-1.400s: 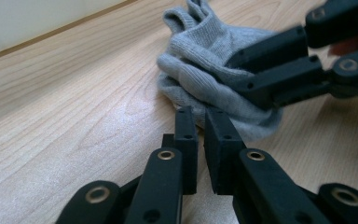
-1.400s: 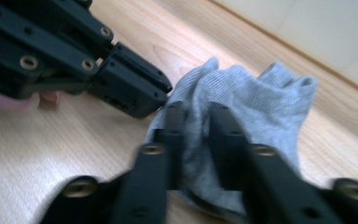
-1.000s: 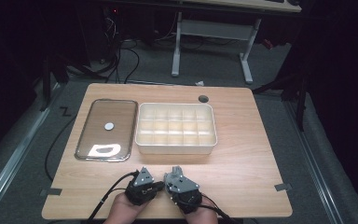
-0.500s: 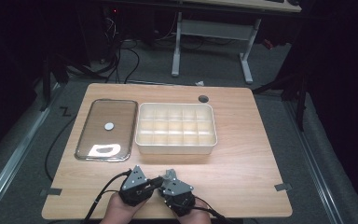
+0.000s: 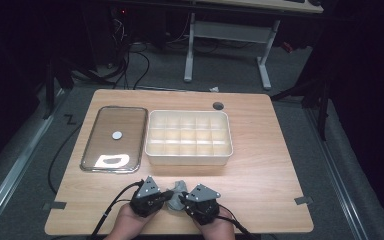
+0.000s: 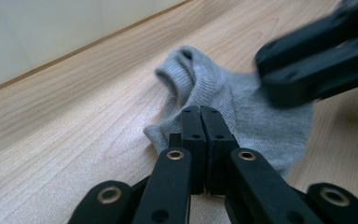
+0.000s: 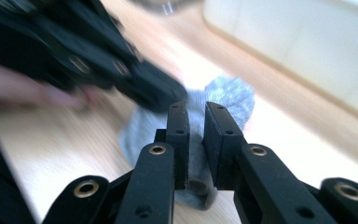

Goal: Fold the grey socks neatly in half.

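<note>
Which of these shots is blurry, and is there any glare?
Right gripper view: motion-blurred, the grey sock and left gripper smeared. Left gripper view: sock sharp, right gripper soft. High view: dark surroundings, white glare on the clear lid.

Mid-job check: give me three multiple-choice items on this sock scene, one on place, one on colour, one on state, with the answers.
1. Where does the small grey knitted sock lie?
A. in the white compartment box
B. on the wooden table between the grippers
C. on the clear lid

2. The sock's colour?
A. grey
B. red
C. white

3. How do the left gripper's jaws stand?
A. wide open
B. out of view
C. closed together

Answers: 1 B, the high view shows it at the near edge between both hands; 2 A, grey in both gripper views; 3 C, its pads meet at the sock's edge.
</note>
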`<state>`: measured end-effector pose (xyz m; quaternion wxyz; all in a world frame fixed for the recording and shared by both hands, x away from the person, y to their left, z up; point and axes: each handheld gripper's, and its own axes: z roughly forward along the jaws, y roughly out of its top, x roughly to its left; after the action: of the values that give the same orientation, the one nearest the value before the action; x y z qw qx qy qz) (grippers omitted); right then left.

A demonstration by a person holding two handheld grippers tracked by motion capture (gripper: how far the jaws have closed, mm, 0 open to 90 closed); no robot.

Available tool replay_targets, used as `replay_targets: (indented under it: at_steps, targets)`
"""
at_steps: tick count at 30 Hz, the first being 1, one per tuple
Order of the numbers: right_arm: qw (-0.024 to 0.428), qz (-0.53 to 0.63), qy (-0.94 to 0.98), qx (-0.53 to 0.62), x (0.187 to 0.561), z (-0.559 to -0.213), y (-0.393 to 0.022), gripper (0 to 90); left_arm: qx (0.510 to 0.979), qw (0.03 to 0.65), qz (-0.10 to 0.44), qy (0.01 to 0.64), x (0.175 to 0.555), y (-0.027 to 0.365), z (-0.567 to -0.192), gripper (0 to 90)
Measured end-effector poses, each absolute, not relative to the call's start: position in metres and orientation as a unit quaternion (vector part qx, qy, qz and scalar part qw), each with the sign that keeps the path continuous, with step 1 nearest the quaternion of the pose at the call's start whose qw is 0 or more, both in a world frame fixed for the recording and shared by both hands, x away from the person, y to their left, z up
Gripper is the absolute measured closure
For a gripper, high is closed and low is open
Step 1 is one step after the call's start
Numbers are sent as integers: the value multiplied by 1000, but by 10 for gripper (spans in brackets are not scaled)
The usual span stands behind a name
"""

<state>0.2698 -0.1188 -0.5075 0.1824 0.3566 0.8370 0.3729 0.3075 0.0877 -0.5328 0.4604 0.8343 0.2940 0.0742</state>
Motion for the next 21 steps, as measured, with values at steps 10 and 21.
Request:
replay_targets:
  at_steps: [10, 21]
  targets:
    - [182, 367, 835, 368, 268, -527, -121, 823, 829, 474, 91, 280, 296, 86, -519, 830]
    - [177, 372, 835, 366, 270, -528, -123, 824, 851, 441, 112, 264, 291, 79, -531, 812]
